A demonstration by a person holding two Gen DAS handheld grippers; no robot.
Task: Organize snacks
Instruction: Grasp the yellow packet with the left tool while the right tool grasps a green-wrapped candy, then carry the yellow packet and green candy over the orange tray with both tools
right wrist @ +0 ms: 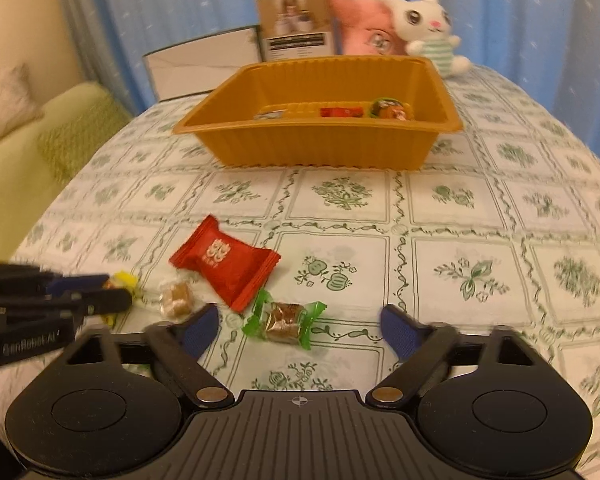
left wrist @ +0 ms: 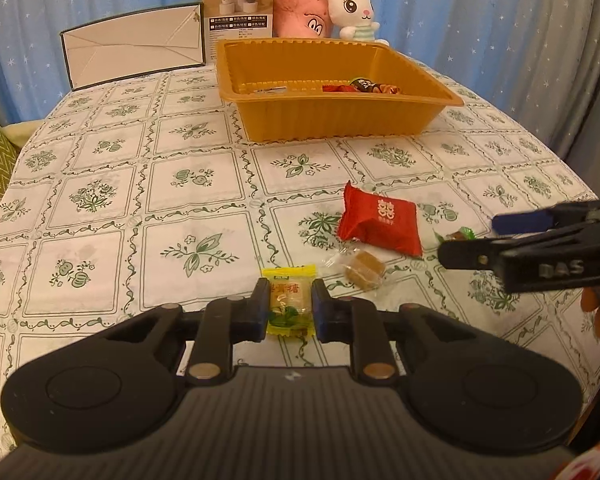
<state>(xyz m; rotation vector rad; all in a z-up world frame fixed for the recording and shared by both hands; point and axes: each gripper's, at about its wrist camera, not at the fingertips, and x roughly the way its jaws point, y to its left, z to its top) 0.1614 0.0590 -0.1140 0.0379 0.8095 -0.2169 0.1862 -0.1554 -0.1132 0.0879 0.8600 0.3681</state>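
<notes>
My left gripper is shut on a yellow wrapped candy low over the tablecloth. A red snack packet and a brown candy in clear wrap lie just beyond it. My right gripper is open, with a green-wrapped brown candy between its fingers on the cloth. The red packet and the clear-wrapped candy lie to its left. An orange tray holds several wrapped snacks further back; it also shows in the right wrist view.
A flowered tablecloth covers the table. At the back stand an open white box, a product carton, a pink plush and a white rabbit plush. A green sofa is left of the table.
</notes>
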